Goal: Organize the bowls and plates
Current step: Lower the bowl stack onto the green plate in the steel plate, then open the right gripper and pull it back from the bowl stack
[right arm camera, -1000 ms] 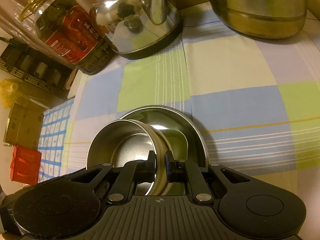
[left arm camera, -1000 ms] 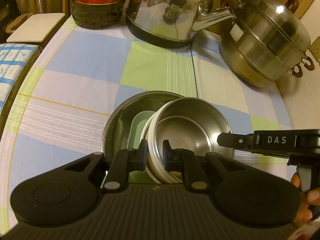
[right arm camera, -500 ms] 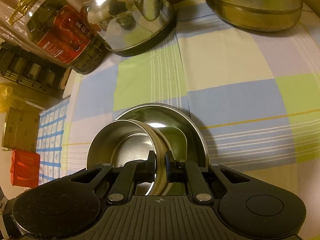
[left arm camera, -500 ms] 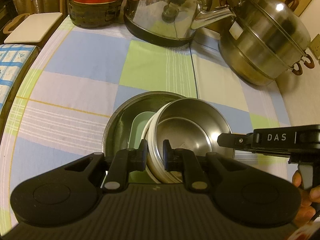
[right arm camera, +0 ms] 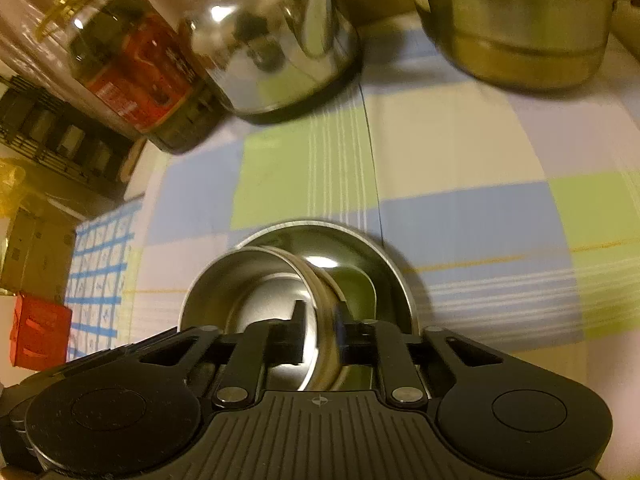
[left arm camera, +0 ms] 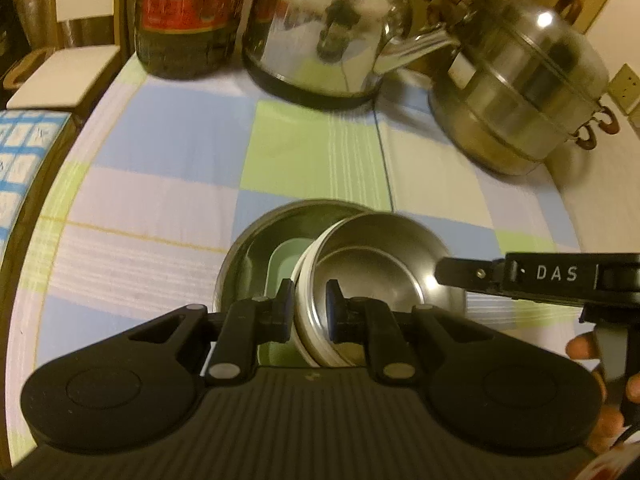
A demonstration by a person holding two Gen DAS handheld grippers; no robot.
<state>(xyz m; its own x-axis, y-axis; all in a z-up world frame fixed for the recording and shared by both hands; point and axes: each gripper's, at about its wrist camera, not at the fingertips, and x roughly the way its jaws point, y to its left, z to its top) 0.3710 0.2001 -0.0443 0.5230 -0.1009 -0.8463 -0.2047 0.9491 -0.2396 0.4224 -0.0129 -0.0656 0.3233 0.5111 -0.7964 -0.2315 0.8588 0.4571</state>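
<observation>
So the small steel bowl [left arm camera: 380, 264] sits tilted inside the bigger steel bowl [left arm camera: 256, 256], leaning over a pale green dish [left arm camera: 282, 264] that's tucked in the bottom of the big one. Both bowls are on the checked cloth covering the surface [left arm camera: 168, 200], roughly in the middle, well apart from the stuff at the back.

The left gripper [left arm camera: 307, 307] is clamped on the near rim of the small bowl, one finger outside the white-edged wall and one inside. The right gripper [right arm camera: 318, 330] has the opposite rim between its fingers, but its jaws have just been opening; there's a visible gap on the inner side, so it doesn't look like it's pinching the rim, though that view is a bit smeared. In the left camera you can see the right gripper's finger reaching in over the bowl, and a bit of the person's hand [left arm camera: 592, 364] behind it.

At the back: a shiny kettle [left arm camera: 332, 32], a big oil bottle [left arm camera: 184, 20] with a red label, and a stacked steamer pot [left arm camera: 520, 92].
</observation>
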